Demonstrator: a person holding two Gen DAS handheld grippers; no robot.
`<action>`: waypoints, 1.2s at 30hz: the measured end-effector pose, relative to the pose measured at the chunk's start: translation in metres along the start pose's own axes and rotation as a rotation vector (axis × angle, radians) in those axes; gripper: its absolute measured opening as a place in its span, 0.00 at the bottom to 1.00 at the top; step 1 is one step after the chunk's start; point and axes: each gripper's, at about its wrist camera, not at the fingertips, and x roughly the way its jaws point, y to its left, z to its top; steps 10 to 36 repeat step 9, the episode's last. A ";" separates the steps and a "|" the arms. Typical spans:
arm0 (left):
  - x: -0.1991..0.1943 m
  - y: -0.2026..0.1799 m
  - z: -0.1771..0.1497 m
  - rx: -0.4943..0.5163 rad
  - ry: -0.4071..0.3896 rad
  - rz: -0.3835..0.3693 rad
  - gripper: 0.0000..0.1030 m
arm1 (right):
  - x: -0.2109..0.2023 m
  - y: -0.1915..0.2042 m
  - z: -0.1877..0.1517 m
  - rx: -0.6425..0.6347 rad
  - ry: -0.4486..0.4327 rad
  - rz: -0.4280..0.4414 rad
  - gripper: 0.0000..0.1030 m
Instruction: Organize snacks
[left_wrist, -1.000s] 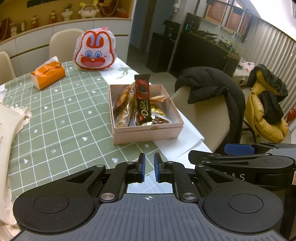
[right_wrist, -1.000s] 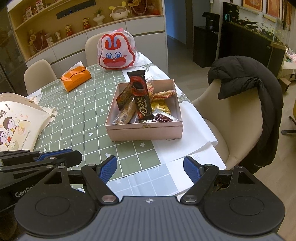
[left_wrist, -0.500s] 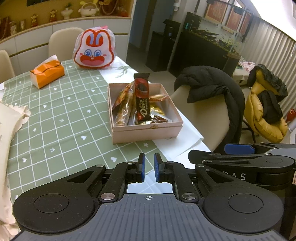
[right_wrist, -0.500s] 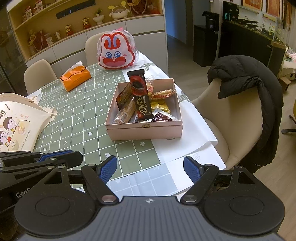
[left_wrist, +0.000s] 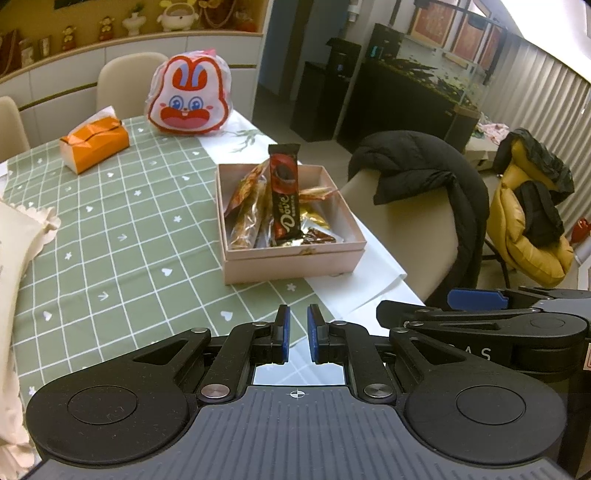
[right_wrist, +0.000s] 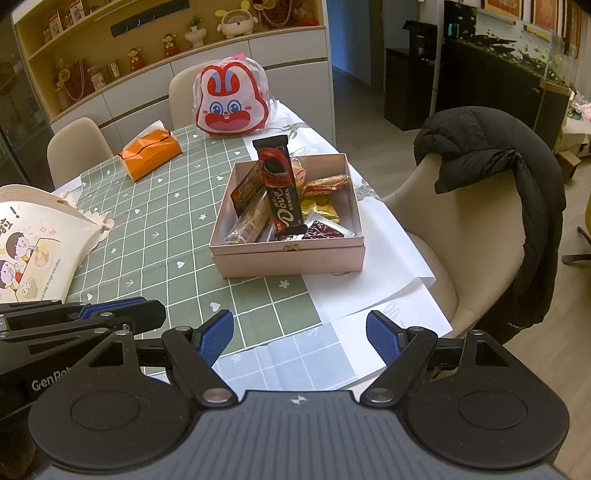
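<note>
Jaws hover above green checked tablecloth (left_wrist: 122, 236); shelves (right_wrist: 110, 66) behind.

"Dove" in white script on a dark chocolate bar wrapper (right_wrist: 281, 192) (standing in the box); "GenRo…", cut off, on the left tongs' body (right_wrist: 51, 384).

Pink box (right_wrist: 291, 258) of snacks at twelve o'clock, chocolate bar (right_wrist: 279, 188) propped upright inside; right gripper (right_wrist: 300, 334) spread wide, empty, at six o'clock.
</note>
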 end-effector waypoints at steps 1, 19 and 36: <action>0.000 0.000 0.000 0.002 -0.001 -0.001 0.13 | 0.000 0.000 0.000 0.000 0.001 0.000 0.77; 0.001 0.003 0.000 0.014 -0.005 0.007 0.13 | 0.001 0.001 0.000 0.007 0.004 -0.003 0.77; 0.001 0.003 0.000 0.014 -0.005 0.007 0.13 | 0.001 0.001 0.000 0.007 0.004 -0.003 0.77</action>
